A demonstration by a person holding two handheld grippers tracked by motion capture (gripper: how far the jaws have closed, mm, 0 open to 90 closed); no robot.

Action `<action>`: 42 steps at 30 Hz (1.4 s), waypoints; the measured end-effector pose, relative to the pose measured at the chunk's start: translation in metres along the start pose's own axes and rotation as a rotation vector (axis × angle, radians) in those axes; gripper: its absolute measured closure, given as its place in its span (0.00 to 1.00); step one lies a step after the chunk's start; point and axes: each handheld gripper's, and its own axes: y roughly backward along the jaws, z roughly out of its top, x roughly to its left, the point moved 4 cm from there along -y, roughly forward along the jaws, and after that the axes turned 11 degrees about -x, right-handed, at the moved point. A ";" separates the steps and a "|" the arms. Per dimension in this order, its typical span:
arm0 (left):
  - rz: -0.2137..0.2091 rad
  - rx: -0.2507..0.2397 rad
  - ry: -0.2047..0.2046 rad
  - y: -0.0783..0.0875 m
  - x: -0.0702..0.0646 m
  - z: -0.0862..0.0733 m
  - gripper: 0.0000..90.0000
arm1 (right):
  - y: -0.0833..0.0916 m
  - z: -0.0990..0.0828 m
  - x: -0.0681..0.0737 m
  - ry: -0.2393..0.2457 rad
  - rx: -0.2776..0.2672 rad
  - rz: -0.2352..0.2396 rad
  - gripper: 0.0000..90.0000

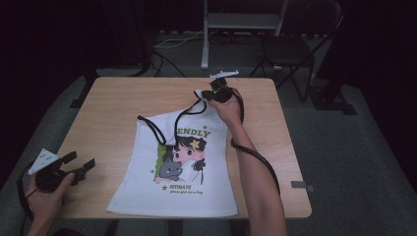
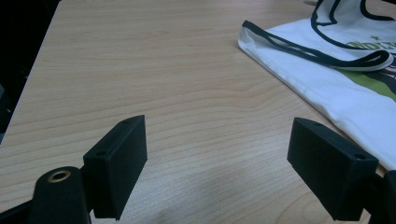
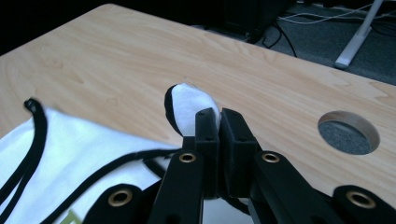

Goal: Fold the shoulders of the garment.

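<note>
A: Where's the tank top (image 1: 184,167) sitting?

B: Flat on the desk (image 1: 113,105), print up, hem toward the person's edge. One shoulder strap (image 3: 189,105) is lifted off the wood; the right tool (image 1: 216,93) has its jaws clamped tight on it, beyond the printed cartoon.

A: And the other strap?

B: The black-trimmed loop (image 1: 155,129) lies slack, left of the cartoon. The left tool (image 1: 78,166) rests well left of the shirt, jaws spread wide with nothing between them.

A: How will it handle?

B: Light, limp cloth, I'd judge (it'll sag and slide rather than hold shape). The bound strap edges look like the firmest places to pinch.
</note>
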 end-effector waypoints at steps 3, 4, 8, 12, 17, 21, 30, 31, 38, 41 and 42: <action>0.001 0.002 -0.003 0.000 0.000 0.000 0.22 | 0.005 -0.004 0.007 0.016 0.001 0.012 0.96; 0.001 0.002 -0.004 0.000 0.000 0.000 0.22 | 0.007 -0.006 0.010 0.025 0.003 0.015 0.96; 0.002 0.001 -0.005 0.000 0.000 0.000 0.22 | 0.014 -0.013 0.019 0.055 0.015 0.033 0.95; 0.001 0.003 -0.011 0.000 0.000 0.000 0.22 | 0.022 -0.023 0.028 0.072 0.019 0.049 0.95; 0.002 0.003 -0.010 0.000 0.000 0.000 0.22 | 0.027 -0.036 0.041 0.106 0.034 0.075 0.95; 0.002 0.003 -0.015 0.000 -0.001 0.000 0.22 | 0.028 -0.050 0.053 0.128 0.053 0.094 0.95; 0.004 0.004 -0.014 0.001 0.000 0.000 0.22 | 0.035 -0.073 0.068 0.174 0.083 0.109 0.94; 0.004 0.003 -0.015 0.000 -0.001 0.000 0.22 | 0.037 -0.074 0.070 0.178 0.084 0.109 0.94; 0.006 0.003 -0.014 0.001 -0.001 0.000 0.22 | 0.040 -0.083 0.078 0.211 0.106 0.118 0.93; 0.005 0.003 -0.015 0.000 -0.001 0.000 0.22 | 0.041 -0.085 0.080 0.216 0.110 0.124 0.93; 0.006 0.003 -0.015 0.001 -0.001 0.000 0.22 | 0.042 -0.086 0.081 0.218 0.110 0.126 0.93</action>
